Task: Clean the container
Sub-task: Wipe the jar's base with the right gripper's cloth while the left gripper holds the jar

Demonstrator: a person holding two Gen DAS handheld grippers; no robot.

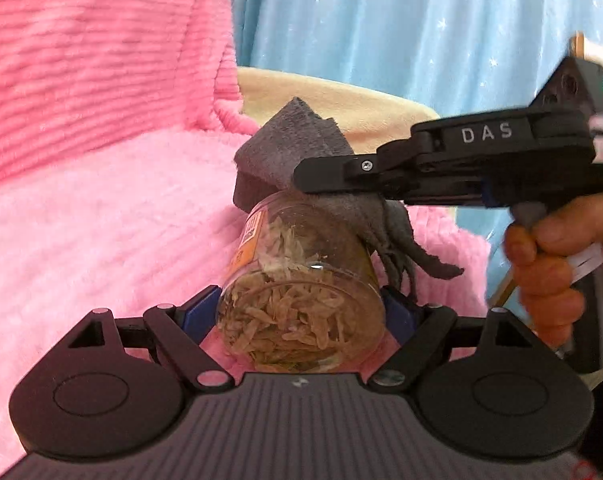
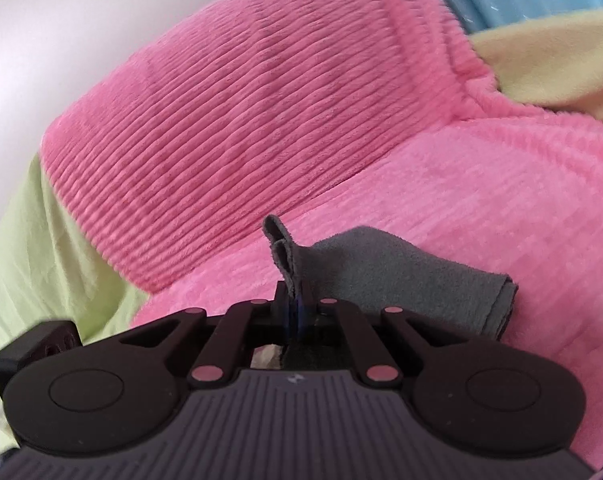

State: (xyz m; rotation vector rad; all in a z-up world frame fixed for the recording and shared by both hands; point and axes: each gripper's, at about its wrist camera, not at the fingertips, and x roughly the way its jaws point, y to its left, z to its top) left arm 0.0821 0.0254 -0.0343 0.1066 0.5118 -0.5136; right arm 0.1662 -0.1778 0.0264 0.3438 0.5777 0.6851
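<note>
A clear plastic jar (image 1: 301, 280) with an orange label and pale dried flakes inside is clamped sideways in my left gripper (image 1: 301, 308), its base toward the camera. A grey cloth (image 1: 293, 148) lies draped over the jar's far end. My right gripper (image 1: 321, 176) comes in from the right, held by a hand (image 1: 549, 272), and is shut on that cloth against the jar's top. In the right wrist view the grey cloth (image 2: 381, 272) is pinched between the closed fingers of the right gripper (image 2: 295, 300) and spreads to the right.
A pink ribbed plush blanket (image 1: 101, 200) covers the surface under and behind the jar. Behind it are a cream cloth (image 1: 341, 96) and a blue starred curtain (image 1: 421, 20). A light green sheet (image 2: 29, 260) lies at the left in the right wrist view.
</note>
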